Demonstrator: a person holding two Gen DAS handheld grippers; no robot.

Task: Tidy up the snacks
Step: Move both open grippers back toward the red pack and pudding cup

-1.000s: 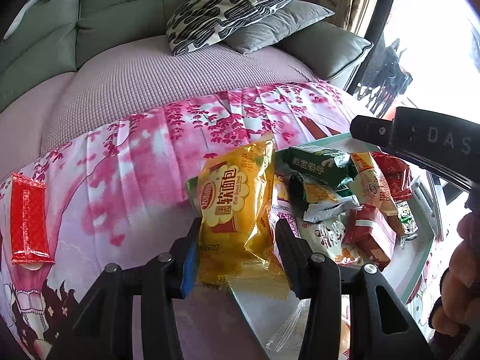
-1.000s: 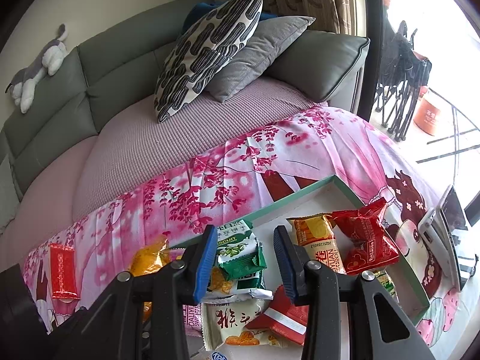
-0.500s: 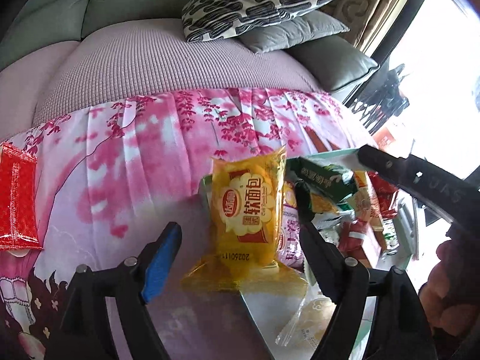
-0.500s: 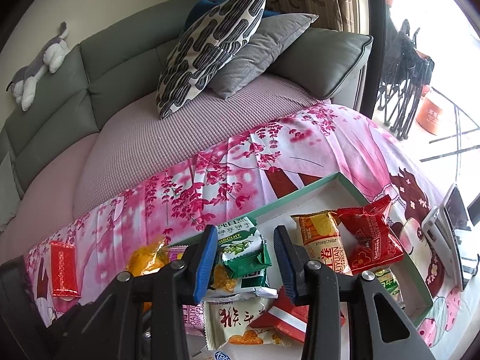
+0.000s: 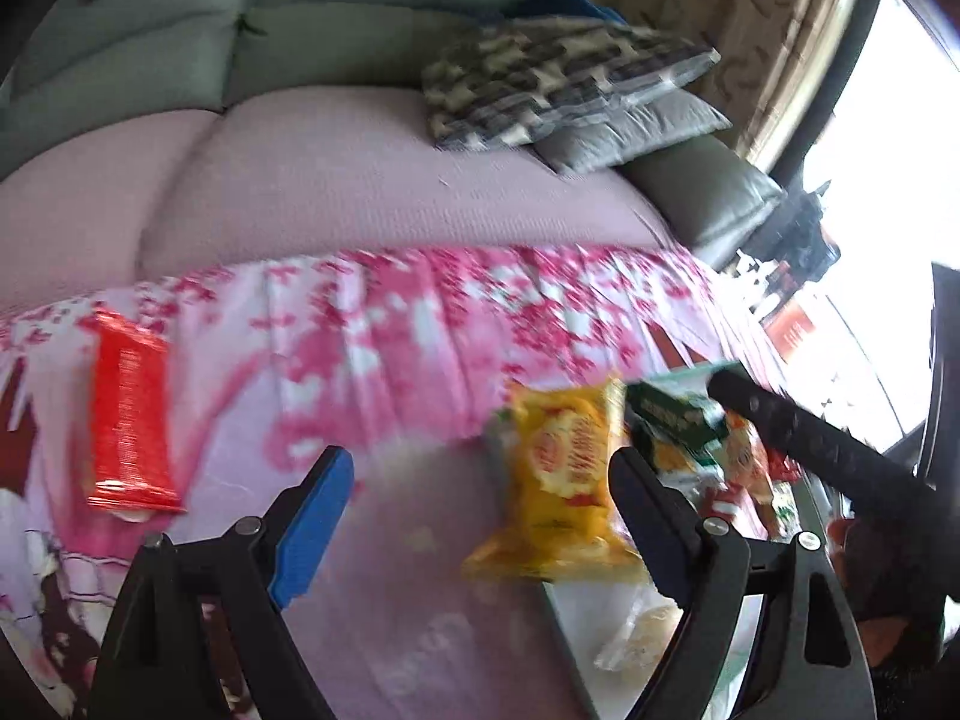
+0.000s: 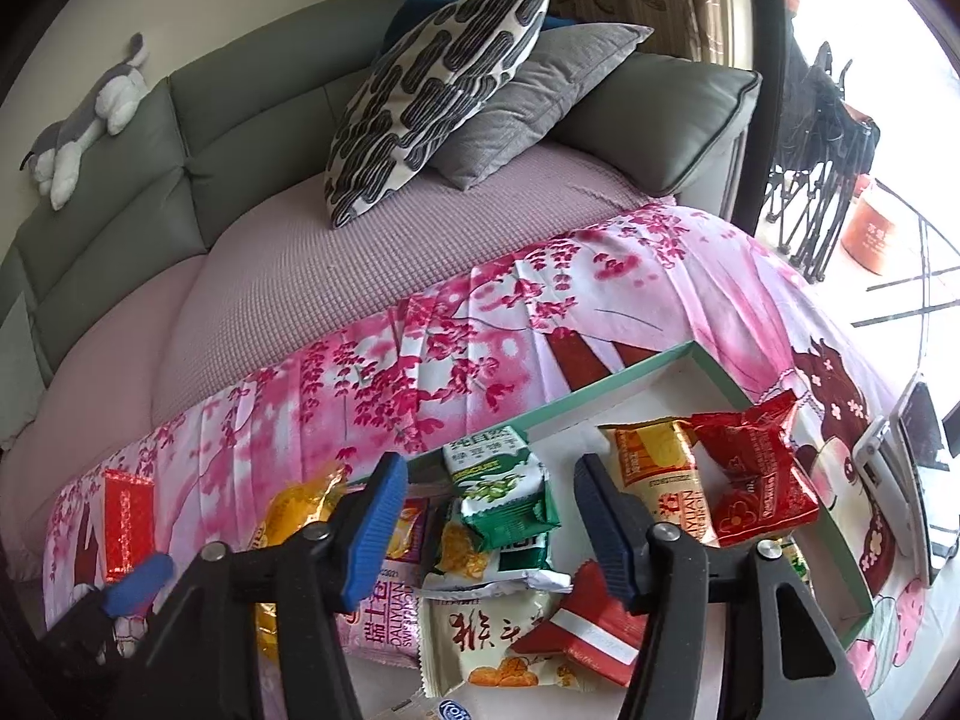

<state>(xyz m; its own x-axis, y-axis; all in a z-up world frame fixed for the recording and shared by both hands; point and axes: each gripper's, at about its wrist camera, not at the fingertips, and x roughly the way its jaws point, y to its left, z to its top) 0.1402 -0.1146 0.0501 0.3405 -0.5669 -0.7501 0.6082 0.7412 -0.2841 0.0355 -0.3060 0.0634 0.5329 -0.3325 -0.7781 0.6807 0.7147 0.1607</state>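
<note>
Grey sofa [image 6: 180, 138] at top of both views; pink floral cloth [image 6: 480, 348] across mid-frame. Green-rimmed tray [image 6: 600, 390], lower right of right view, holds snack packs. Left gripper [image 5: 480, 480]: jaws just been opening, now wide, nothing gripped; yellow pack [image 5: 564, 474] lies just inside its right finger. Right gripper [image 6: 489, 513]: jaws just been opening; green pack [image 6: 504, 492] between them, unpressed. Red pack [image 5: 129, 414] at left, well apart.

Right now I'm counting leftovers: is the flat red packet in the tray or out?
Out. The flat red packet lies alone on the pink floral cloth, well left of the tray.
</note>
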